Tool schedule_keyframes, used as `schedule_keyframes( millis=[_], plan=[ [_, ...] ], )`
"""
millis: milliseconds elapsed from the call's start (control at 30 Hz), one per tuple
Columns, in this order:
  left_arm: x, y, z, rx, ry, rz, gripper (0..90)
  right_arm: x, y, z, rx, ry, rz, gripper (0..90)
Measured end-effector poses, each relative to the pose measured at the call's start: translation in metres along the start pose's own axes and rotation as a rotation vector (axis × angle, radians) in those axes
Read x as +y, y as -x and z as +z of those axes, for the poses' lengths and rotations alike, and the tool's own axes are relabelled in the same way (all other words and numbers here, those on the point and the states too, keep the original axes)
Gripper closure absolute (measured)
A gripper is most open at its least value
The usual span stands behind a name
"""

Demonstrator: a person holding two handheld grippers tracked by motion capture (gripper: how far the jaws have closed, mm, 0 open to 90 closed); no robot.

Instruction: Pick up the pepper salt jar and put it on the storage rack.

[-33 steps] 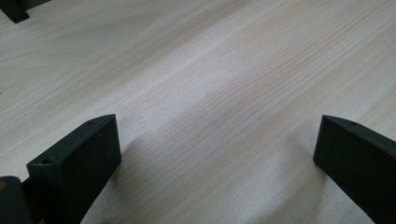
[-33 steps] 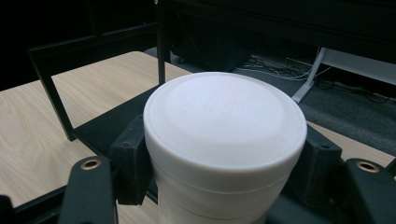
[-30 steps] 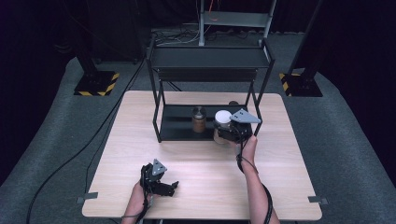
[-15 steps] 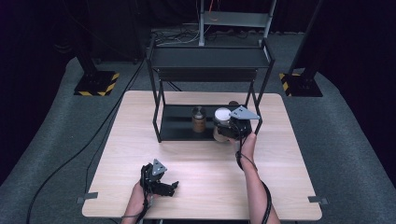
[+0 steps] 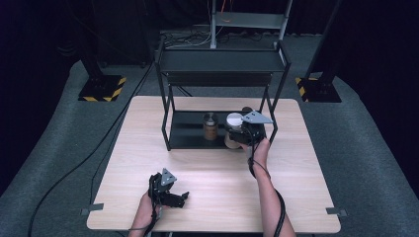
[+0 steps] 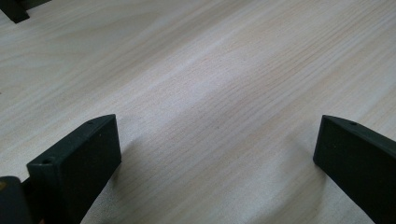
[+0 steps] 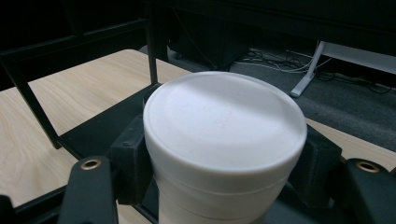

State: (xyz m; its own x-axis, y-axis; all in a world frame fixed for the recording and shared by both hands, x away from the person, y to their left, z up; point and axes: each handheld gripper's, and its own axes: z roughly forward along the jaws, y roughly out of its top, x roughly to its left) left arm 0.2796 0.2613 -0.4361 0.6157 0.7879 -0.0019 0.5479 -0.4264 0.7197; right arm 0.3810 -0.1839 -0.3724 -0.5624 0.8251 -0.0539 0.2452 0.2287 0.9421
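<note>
A white jar with a flat white lid (image 7: 224, 116) sits between the two black jaws of my right gripper (image 7: 224, 163), whose pads press on its sides. In the high view that jar (image 5: 233, 121) is at the front right of the black rack's lower shelf (image 5: 188, 131), with my right gripper (image 5: 237, 133) shut on it. A brown jar with a silver lid (image 5: 210, 126) stands on the same shelf just to its left. My left gripper (image 5: 179, 198) rests near the table's front edge, its jaws wide apart over bare wood (image 6: 215, 140).
The two-tier black rack (image 5: 222, 61) stands at the back middle of the light wooden table (image 5: 306, 187). Its thin front posts (image 5: 167, 123) flank the lower shelf. Cables trail over the grey floor (image 5: 74, 148) at the left.
</note>
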Motion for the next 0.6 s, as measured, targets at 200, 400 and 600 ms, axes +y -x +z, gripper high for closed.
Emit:
schedule_keyframes(
  millis=[200, 400, 600],
  plan=[
    [0.0, 0.0, 0.0, 0.0, 0.0, 0.0, 0.1, 0.001, 0.001, 0.005, -0.003, -0.011, -0.003, 33.2],
    [0.0, 0.0, 0.0, 0.0, 0.0, 0.0, 0.2, 0.001, 0.002, 0.009, -0.004, -0.016, 0.003, 33.2],
    [0.0, 0.0, 0.0, 0.0, 0.0, 0.001, 0.2, 0.003, 0.002, 0.014, -0.007, -0.02, 0.006, 33.2]
  ],
)
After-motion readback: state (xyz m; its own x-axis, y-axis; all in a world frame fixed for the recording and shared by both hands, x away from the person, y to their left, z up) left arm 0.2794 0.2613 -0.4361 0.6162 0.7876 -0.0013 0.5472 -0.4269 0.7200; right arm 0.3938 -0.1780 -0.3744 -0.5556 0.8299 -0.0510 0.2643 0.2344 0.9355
